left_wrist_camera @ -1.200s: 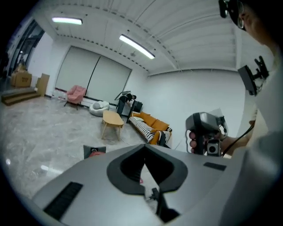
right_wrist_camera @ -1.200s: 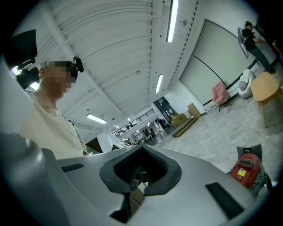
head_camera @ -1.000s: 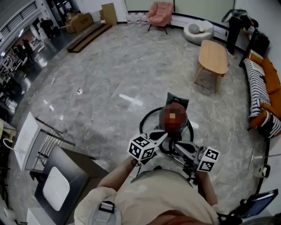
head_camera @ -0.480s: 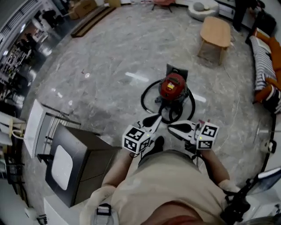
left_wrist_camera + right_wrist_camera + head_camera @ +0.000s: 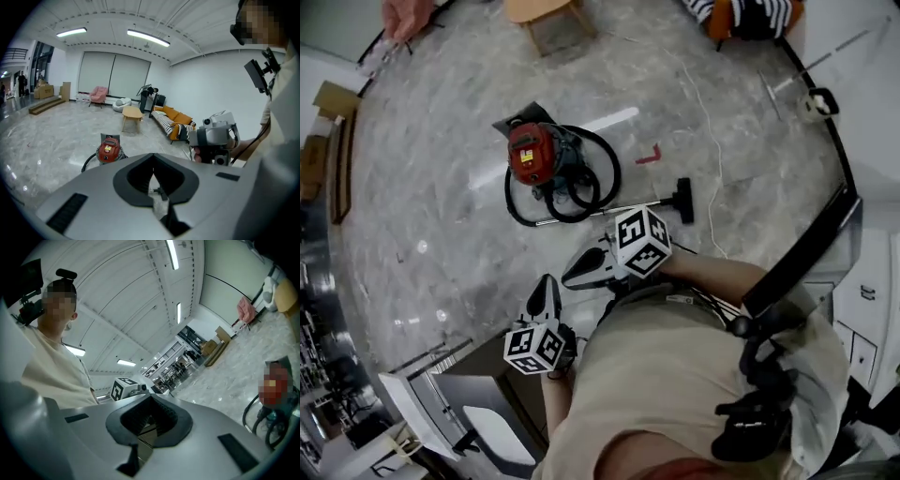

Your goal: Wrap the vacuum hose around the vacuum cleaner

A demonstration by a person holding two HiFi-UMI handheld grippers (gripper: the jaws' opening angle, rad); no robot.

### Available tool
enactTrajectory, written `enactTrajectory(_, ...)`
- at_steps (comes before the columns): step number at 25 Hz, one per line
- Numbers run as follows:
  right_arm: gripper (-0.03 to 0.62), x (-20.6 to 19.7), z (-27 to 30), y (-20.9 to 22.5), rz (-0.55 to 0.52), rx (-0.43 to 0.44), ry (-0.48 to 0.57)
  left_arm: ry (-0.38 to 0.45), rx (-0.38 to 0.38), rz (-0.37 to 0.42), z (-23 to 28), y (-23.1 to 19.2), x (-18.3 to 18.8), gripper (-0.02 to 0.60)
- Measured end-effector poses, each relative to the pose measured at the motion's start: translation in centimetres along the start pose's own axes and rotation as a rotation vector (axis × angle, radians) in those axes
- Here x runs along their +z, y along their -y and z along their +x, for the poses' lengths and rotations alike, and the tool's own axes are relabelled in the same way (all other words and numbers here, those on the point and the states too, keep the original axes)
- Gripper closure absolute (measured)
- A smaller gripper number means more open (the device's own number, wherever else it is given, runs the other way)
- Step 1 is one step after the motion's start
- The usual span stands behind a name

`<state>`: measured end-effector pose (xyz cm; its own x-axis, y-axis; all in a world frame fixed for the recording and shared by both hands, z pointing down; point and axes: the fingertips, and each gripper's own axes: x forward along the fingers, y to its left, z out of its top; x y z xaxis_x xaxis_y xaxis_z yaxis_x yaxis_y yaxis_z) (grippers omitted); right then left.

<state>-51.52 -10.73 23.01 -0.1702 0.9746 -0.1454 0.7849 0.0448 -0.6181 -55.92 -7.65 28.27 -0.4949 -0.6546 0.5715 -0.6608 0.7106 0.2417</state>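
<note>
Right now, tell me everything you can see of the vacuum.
The vacuum is a red drum with a yellow label, standing upright on the gray stone floor. Its black hose lies in loose loops on the floor around it, not wrapped on it, with a metal wand and black floor head lying alongside.

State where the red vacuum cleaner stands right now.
In the head view, the red vacuum cleaner stands on the floor left of centre, its black hose looped beside it on the right, the wooden table beyond it.
</note>
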Motion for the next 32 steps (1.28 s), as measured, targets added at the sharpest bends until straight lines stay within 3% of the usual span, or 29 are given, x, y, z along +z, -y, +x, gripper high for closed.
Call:
enactTrajectory(4, 0.589, -1.1, -0.9, -1.2, 0.016, -0.008, 0.034, -0.057, -0.056, 0.071, 1.7, 2.3, -0.5, 0.578)
enactTrajectory(10, 0.589, -3.1, -0.9, -2.5, 0.031, -0.079, 0.052, -0.018, -0.103, 0.151, 0.3, 3.4, -0.1, 0.578)
enactTrajectory(17, 0.589, -5.9, 4.3, -6.8, -0.027, -0.140, 0.063, 0.045, -0.140, 0.118, -6.4, 2.0, -5.4, 0.578)
enactTrajectory(22, 0.591, -8.5, 10.6, -9.3, -0.018, -0.185, 0.058, 0.105, -0.158, 0.000, -12.2, -2.6, -8.1, 0.578)
enactTrajectory(25, 0.589, -11.4, 13.8, -11.0, -0.022, -0.238, 0.050, 0.063, -0.245, -0.068, -14.1, -3.8, -11.5, 0.578)
enactTrajectory(29, 0.589, -13.6, 14.4, -12.1, -0.019, -0.366, 0.067, -0.008, -0.318, -0.042, -14.6, -3.8, -14.8, 0.578)
enactTrajectory(32, 0.589, -14.4, 13.3, -13.1, 0.021, -0.441, 0.092, -0.002, -0.346, -0.059, -14.9, -3.0, -15.0, 0.578)
